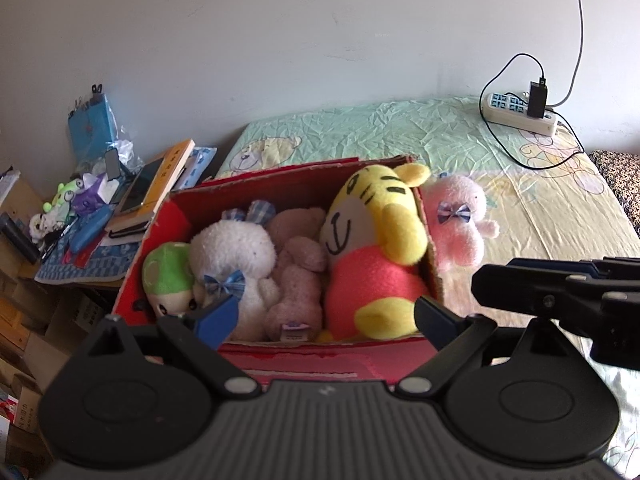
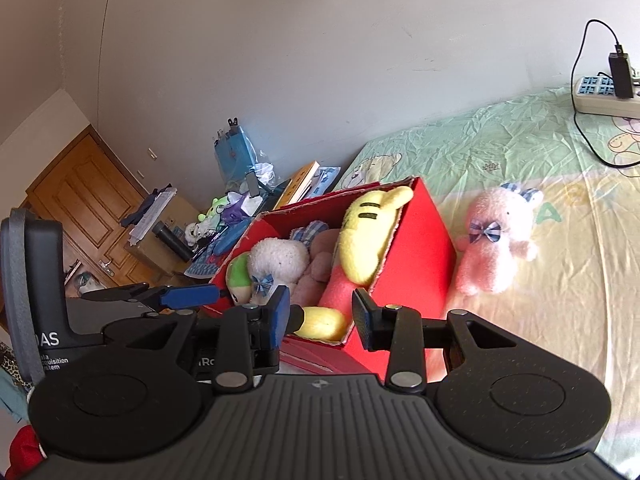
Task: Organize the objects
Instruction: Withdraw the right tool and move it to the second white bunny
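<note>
Left gripper (image 1: 326, 314): jaws spread wide, nothing between the pads. It sits over the near edge of the red box (image 1: 280, 188), fingers pointing down into it. Blue pad of one finger (image 1: 216, 314) sits in front of the white plush (image 1: 236, 256); whether it touches, can't tell. The other finger sits in front of the tiger's yellow foot.

Right gripper (image 2: 320, 316): jaws set narrow, gap clearly visible, nothing clamped. Pads are in the air at the box's near right corner; the tiger's foot shows through the gap behind them. No contact visible. In the left wrist view the right gripper shows from the side at the right edge, above the bed sheet (image 1: 540, 208).

Box stands on the bed, near its left edge, open top. Inside, left to right: green mushroom plush (image 1: 166, 266), white plush with blue checked bow, pale pink plush (image 1: 298, 280) lying low in the middle, tiger plush (image 1: 372, 240) leaning against the right wall with head above the rim.

Pink rabbit (image 1: 460, 224) with a blue bow is outside the box, upright on the sheet, just beside the box's right wall; in the right wrist view there's a small gap between them.

Power strip (image 1: 520, 114) with a black charger plugged in lies at the far right corner of the bed. Cluttered side table (image 1: 80, 268) left of the box, with books and small toys.
</note>
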Tool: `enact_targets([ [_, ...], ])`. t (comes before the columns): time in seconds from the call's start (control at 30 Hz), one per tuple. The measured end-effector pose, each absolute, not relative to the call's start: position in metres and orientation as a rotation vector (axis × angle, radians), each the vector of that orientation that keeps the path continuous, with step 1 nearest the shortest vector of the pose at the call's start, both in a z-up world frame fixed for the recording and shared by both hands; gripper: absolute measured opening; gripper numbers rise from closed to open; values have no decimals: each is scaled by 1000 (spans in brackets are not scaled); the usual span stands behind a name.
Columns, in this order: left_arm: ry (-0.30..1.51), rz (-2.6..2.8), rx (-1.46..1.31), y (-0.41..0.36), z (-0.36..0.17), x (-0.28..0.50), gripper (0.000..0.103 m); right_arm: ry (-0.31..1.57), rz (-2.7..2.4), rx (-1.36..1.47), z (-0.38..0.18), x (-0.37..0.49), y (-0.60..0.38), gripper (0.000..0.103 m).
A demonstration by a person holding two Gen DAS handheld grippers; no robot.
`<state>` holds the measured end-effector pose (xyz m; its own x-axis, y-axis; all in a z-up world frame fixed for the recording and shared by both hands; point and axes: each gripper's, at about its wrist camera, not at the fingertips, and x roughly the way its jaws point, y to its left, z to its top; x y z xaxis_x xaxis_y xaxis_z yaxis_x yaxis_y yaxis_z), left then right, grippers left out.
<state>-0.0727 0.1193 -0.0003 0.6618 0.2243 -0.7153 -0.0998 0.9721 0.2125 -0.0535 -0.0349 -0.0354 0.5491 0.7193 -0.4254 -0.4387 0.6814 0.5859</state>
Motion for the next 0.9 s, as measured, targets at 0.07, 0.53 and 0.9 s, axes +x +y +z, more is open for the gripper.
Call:
enact_targets([
  [0.07, 830, 185, 169, 112, -1, -74, 95, 705, 711, 454, -37, -55, -41, 38],
  [0.53, 796, 139, 200, 76, 6, -80, 95, 710, 665, 534, -50, -64, -83, 38],
  [0.9, 724, -72, 203, 40, 0, -73, 94, 735, 505, 599, -71, -55, -129, 38],
])
